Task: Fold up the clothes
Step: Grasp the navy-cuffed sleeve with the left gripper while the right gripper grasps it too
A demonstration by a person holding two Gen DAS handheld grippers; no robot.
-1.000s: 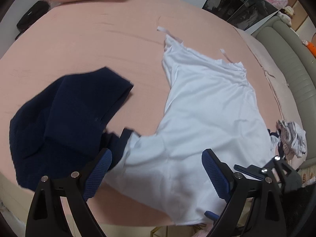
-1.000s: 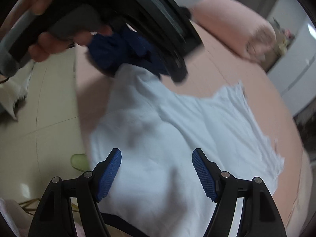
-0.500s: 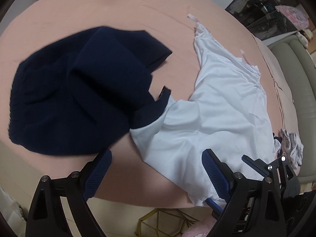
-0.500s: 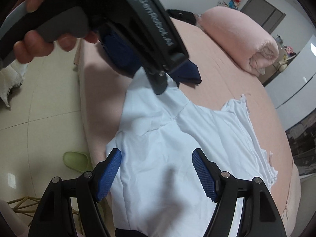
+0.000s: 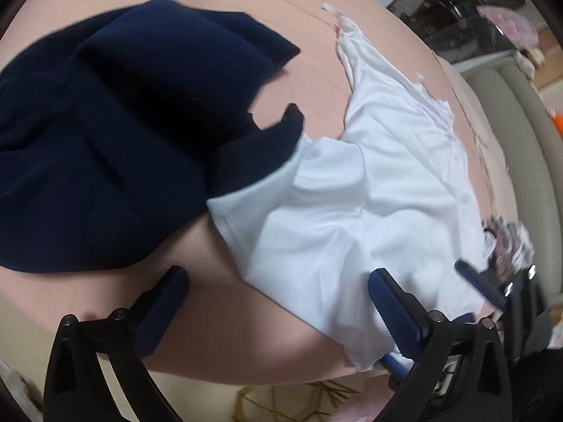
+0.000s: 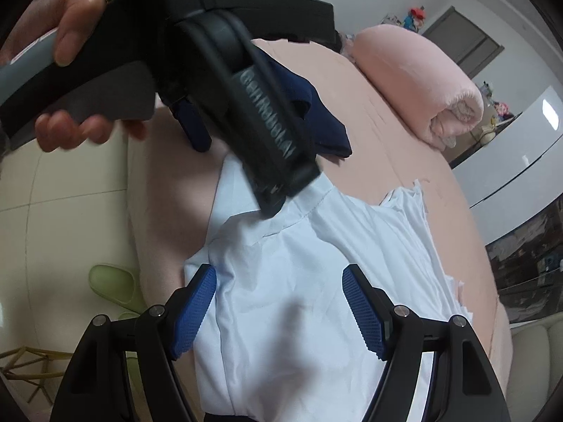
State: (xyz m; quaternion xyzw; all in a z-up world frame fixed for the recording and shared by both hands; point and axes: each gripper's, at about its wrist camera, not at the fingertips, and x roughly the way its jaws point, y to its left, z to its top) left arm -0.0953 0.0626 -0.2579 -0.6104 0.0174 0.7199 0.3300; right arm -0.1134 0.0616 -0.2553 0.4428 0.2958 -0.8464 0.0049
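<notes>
- Two garments lie on the pink bed point(image 5: 218, 316): a white shirt point(image 5: 369, 218) at centre and right of the left wrist view, a navy garment point(image 5: 116, 133) at upper left overlapping its sleeve.
- The left hand-held gripper point(image 5: 278, 302) is opening wide over the sleeve's edge, nothing between its jaws.
- The right hand-held gripper point(image 6: 279, 302) hangs apart and empty above the shirt's near hem, probably to pinch it.
- Bare bed at lower left leaves room.

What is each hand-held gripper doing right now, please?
Left hand-held gripper: jaws opening, empty, above the white garment edge.
Right hand-held gripper: open, holding nothing, over the white garment.
</notes>
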